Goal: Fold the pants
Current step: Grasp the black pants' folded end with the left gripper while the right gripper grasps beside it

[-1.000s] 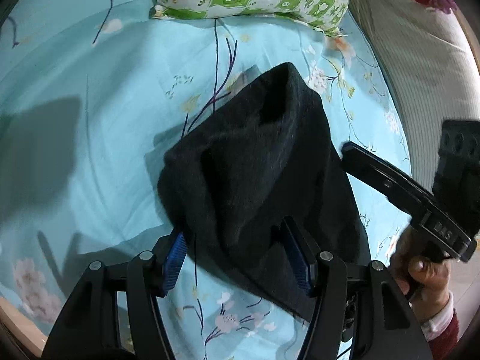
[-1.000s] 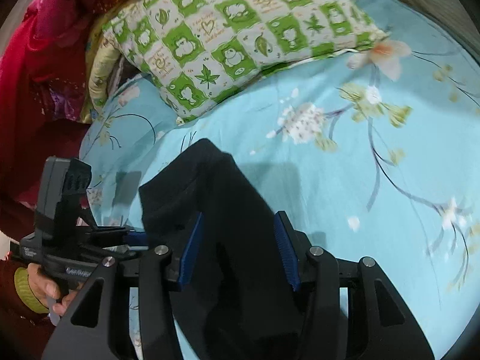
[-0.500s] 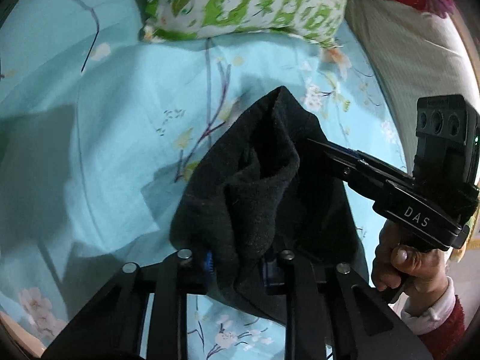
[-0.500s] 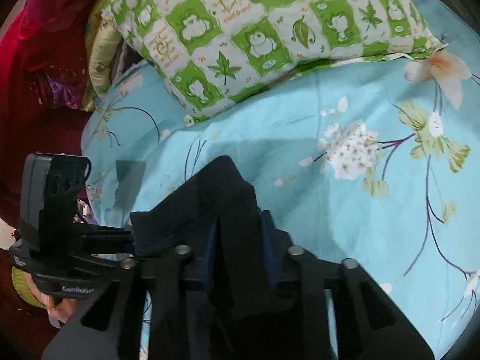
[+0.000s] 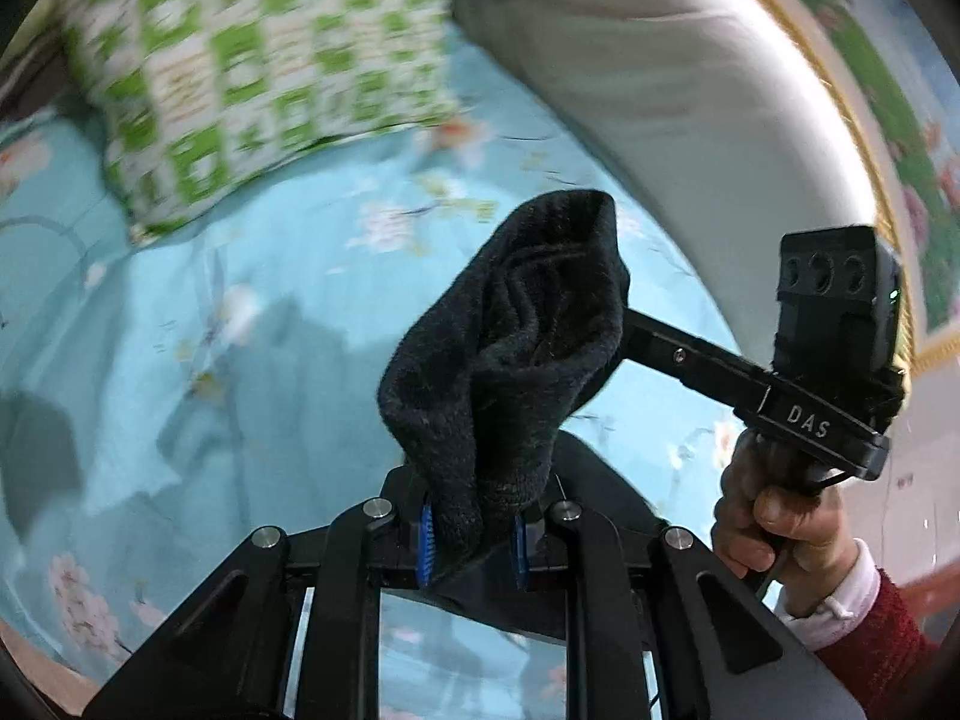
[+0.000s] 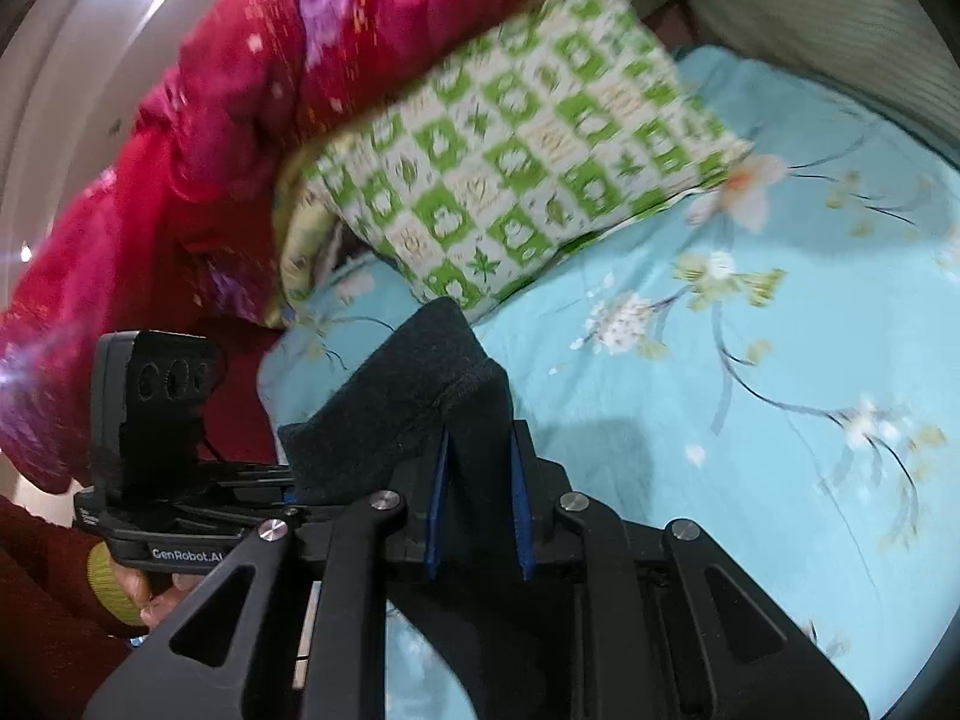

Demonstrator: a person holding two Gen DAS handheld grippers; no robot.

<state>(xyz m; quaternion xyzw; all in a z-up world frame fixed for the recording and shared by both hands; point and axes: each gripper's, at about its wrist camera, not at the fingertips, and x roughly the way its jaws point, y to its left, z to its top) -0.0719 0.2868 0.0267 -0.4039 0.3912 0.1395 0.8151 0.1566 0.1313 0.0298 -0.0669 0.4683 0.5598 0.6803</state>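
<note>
The black pants [image 5: 510, 360] are bunched and lifted off the blue floral bed sheet [image 5: 180, 360]. My left gripper [image 5: 471, 546] is shut on one edge of the cloth, which stands up in front of it. My right gripper [image 6: 477, 516] is shut on another edge of the pants [image 6: 408, 414]. The right gripper also shows in the left wrist view [image 5: 636, 330], its tips hidden in the cloth. The left gripper shows at the left of the right wrist view [image 6: 282, 492], close beside the right one.
A green and white checked pillow [image 6: 516, 156] lies at the head of the bed. A red floral quilt [image 6: 180, 168] is heaped to its left. A pale striped cushion [image 5: 660, 90] lies along the right side. The sheet [image 6: 750, 360] spreads to the right.
Both grippers closed on the pants about half a second ago and have since lifted them off the sheet. The cloth now hangs bunched between them, and both views tilted up toward the pillow.
</note>
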